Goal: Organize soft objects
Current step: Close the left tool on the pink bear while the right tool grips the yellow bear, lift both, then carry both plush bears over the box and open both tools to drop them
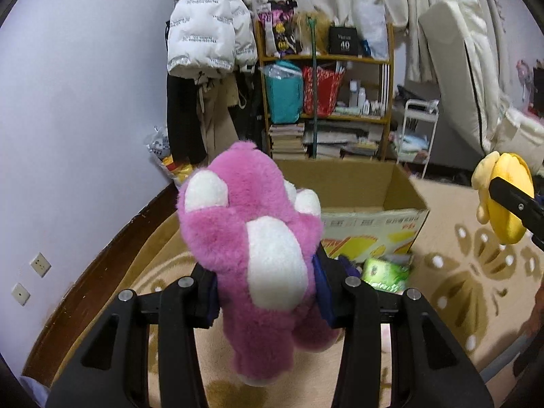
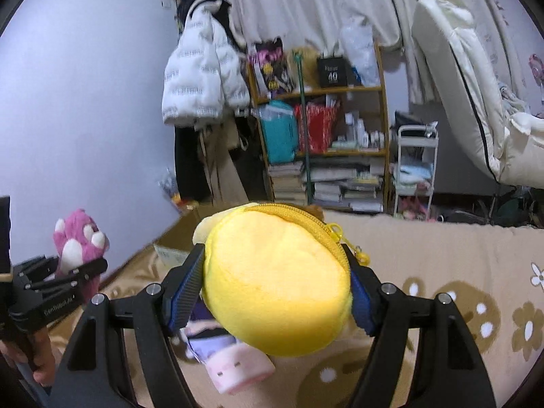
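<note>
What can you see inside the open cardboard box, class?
Inside the cardboard box only bare brown walls show. Its floor is hidden by the near wall and the pink plush toy.

Shaggy pink plush paw (image 1: 251,248); smooth yellow plush pouch (image 2: 277,282)

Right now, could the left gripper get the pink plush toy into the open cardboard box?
Probably yes. The left gripper holds the pink plush toy above the carpet, and the open cardboard box sits just beyond it, with nothing in between.

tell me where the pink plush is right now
The pink plush is clamped in the left gripper, held up over the rug in front of the open cardboard box. In the right wrist view it shows at far left.
</note>
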{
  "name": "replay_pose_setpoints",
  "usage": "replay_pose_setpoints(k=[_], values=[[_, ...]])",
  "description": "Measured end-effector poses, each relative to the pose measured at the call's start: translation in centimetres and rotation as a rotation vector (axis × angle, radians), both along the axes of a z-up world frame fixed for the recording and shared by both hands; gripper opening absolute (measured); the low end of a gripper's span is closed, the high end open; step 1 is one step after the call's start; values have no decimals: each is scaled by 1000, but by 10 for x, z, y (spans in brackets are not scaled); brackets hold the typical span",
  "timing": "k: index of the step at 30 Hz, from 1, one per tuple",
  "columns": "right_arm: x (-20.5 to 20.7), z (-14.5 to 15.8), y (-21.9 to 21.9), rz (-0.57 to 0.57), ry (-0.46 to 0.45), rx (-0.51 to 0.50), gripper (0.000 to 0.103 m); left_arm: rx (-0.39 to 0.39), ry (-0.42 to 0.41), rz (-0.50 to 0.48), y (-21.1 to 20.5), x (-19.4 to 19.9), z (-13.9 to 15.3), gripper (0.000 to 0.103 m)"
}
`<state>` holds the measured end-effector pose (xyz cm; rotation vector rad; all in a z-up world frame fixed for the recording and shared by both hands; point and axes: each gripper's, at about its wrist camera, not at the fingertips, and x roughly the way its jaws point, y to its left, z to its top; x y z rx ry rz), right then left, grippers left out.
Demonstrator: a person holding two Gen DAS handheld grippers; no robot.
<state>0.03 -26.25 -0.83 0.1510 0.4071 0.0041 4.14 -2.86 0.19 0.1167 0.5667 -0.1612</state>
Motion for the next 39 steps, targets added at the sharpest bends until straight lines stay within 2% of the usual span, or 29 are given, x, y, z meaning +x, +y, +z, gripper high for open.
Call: replay_pose_setpoints(k=[5,11,17,21,30,39], values=[[-1,20,-3,-9,-57,1,79,-13,-50,4,4,-3,23,43],[11,44,-2,-1,-117,-6,79,20,-141,-10,-2,4,56,43],[30,53,1,22,-146,-19,79,-4,-202,-31,-10,26,85,43],[47,54,6,35,-152,-39,79,-29,-220,-41,-17,43,92,43],[83,47,13,55,-143,-69,79,9,-238,-68,-42,84,78,43],[113,19,1,55,-87,-56,79,31,-145,-77,-53,117,28,43]])
